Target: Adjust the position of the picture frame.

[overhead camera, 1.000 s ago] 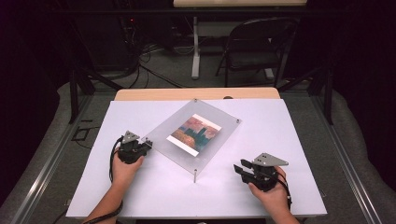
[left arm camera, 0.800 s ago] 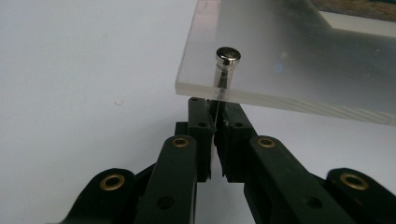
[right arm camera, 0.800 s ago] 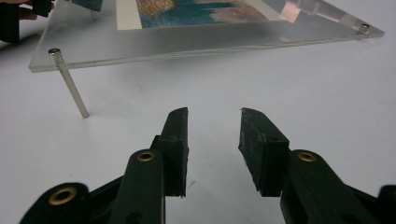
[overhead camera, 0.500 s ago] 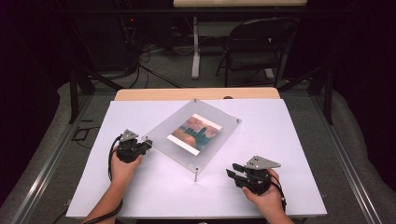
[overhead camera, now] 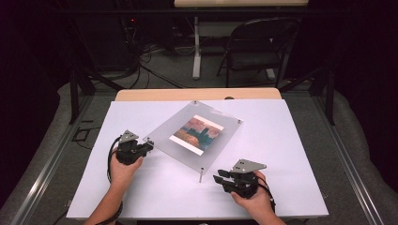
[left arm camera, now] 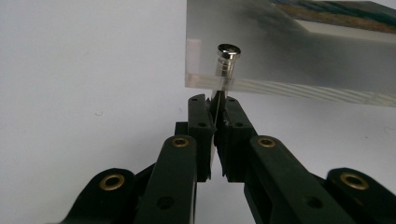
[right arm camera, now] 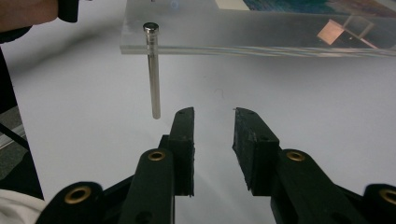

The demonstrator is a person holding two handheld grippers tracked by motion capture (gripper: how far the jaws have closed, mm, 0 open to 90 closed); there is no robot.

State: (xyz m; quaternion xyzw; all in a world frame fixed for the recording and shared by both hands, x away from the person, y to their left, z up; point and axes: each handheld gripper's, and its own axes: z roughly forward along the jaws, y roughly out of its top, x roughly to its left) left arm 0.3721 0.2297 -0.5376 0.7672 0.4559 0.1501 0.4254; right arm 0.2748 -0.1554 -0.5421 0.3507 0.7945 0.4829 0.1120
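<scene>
High view: unreadable colour print [overhead camera: 196, 133] inside acrylic frame [overhead camera: 164, 139].

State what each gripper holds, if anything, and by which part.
The left gripper clamps the metal pin at the acrylic frame's corner, below the panel. The right gripper holds nothing.

The left gripper [overhead camera: 149, 146] rests low at the left, its jaws pinched together. The right gripper [overhead camera: 217, 178] lies level at the near right, its jaws parted and just now narrowing with nothing between them.
</scene>
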